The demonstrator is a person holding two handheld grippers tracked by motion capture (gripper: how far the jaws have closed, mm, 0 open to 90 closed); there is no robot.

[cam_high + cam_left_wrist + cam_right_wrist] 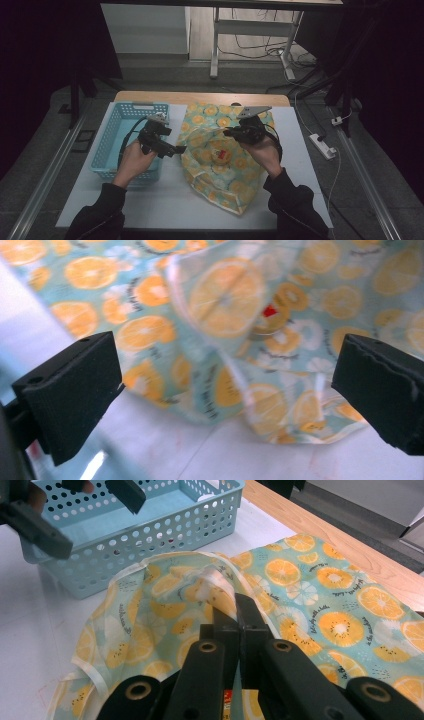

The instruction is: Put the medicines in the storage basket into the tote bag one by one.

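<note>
A cloth bag (227,165) printed with orange slices on pale blue lies in the middle of the white table (165,200). A small red-topped item (223,152) shows through its mouth. My right gripper (228,133) is shut on the bag's white-edged rim (215,587) and holds it raised. My left gripper (179,148) hovers open at the bag's left side, touching nothing. In the left gripper view the wide-apart jaws of the left gripper (227,367) frame the bag (220,305) and the red item (270,311). The right gripper view shows the left gripper (102,527) over the basket.
A light blue perforated basket (114,150) stands left of the bag; its wall (150,540) is close to the raised rim. The wooden table edge (200,97) runs along the back. A power strip (322,146) and cables lie on the floor to the right.
</note>
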